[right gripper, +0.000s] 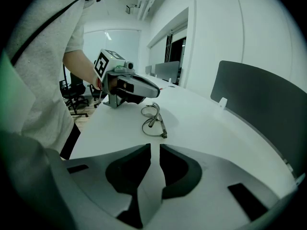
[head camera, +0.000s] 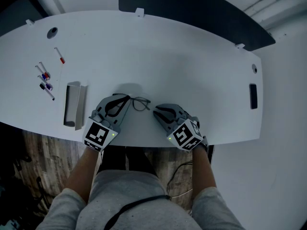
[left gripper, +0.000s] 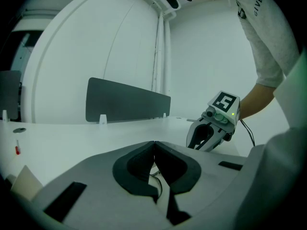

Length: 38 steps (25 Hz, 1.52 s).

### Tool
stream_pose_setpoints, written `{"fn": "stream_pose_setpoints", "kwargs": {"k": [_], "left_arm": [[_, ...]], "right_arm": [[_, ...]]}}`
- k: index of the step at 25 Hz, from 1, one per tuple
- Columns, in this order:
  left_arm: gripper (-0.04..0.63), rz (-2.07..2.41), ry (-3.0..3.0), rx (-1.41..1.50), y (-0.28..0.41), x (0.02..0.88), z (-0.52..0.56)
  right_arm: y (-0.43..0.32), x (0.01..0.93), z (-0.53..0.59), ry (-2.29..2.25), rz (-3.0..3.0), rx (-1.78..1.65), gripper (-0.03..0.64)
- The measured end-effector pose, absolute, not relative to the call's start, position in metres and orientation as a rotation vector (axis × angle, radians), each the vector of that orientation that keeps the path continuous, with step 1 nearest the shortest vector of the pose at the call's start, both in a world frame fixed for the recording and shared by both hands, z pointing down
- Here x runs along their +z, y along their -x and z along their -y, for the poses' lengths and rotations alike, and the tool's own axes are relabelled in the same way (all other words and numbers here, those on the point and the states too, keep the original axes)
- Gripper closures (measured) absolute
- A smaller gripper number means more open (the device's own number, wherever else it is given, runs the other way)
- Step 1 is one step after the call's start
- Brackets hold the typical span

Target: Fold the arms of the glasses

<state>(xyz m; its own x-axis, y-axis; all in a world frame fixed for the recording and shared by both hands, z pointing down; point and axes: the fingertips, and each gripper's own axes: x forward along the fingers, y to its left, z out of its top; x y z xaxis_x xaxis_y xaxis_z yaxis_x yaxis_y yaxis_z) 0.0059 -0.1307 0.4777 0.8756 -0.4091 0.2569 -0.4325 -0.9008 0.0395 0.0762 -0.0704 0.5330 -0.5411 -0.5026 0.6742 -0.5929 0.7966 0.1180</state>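
Head view: left gripper [head camera: 128,99] pinches glasses [head camera: 141,103] by table [head camera: 140,131] edge; right gripper [head camera: 156,110] ajar, empty.

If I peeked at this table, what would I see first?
You'd spot the thin wire glasses first, near the front edge of the big white table. The left gripper pinches one end of them. The right gripper waits just beside them, jaws apart and empty. A few markers lie far off to the left.

Glasses [head camera: 140,103] on table [head camera: 192,56], between left tongs [head camera: 126,98] and right tongs [head camera: 156,110].
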Motion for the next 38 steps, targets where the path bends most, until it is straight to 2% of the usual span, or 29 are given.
{"fn": "stream_pose_setpoints", "kwargs": {"k": [12,30,38], "left_arm": [[0.580,0.761,-2.937,0.321,0.012,0.461,0.118],[0.580,0.927,-2.881,0.293,0.056,0.430,0.072],[0.580,0.987,-2.827,0.229,0.064,0.409,0.043]], "right_arm": [[-0.080,0.522,0.047,-0.839,2.259,0.209,0.597],[-0.018,0.457,0.002,-0.828,2.483,0.180,0.598],[-0.010,0.425,-0.011,-0.966,2.516,0.166,0.598]]}}
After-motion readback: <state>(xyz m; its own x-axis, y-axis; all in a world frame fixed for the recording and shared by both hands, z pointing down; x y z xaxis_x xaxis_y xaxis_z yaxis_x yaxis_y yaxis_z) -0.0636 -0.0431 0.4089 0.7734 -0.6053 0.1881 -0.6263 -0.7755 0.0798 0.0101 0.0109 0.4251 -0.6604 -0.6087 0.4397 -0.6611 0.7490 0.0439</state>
